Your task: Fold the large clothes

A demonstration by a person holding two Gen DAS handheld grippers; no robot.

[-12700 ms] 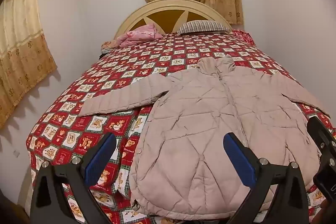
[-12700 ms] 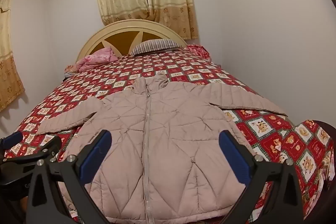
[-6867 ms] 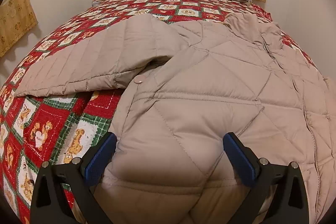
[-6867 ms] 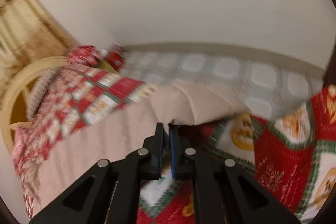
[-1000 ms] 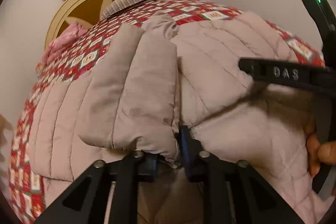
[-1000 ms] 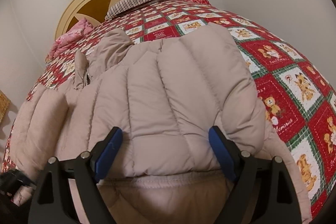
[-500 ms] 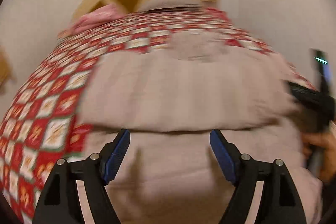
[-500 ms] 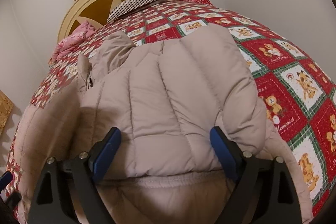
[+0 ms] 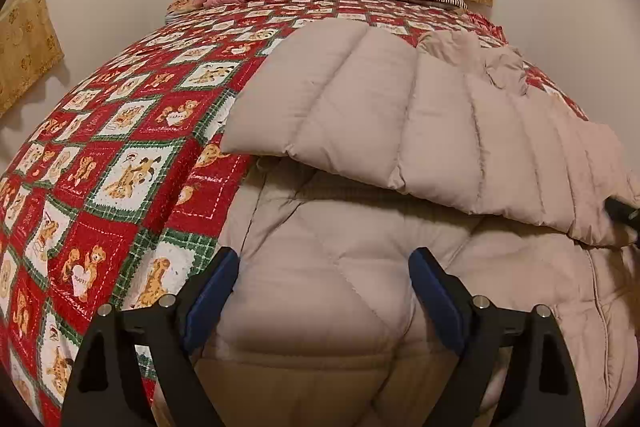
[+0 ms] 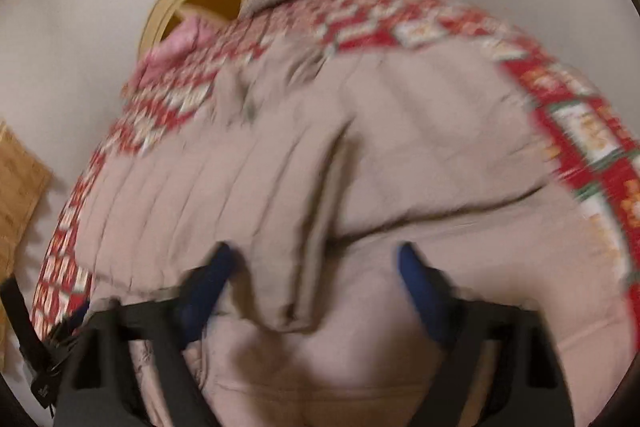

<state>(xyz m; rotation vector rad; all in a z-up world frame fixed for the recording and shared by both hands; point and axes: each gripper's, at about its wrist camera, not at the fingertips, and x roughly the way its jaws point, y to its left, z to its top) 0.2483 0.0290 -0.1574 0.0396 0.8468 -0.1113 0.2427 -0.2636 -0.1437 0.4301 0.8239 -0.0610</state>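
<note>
Left wrist view: the left tongs (image 9: pixel 323 287) stand apart, empty, above the jacket (image 9: pixel 400 131) on the bed (image 9: pixel 120 155); its right side is cut off. Right wrist view: heavy blur, yet the right tongs (image 10: pixel 314 283) are apart over the jacket's folded sleeves (image 10: pixel 288 195).

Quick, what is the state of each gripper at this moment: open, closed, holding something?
Left gripper: open, holding nothing, above the jacket.
Right gripper: open, holding nothing, though its view is blurred.
</note>
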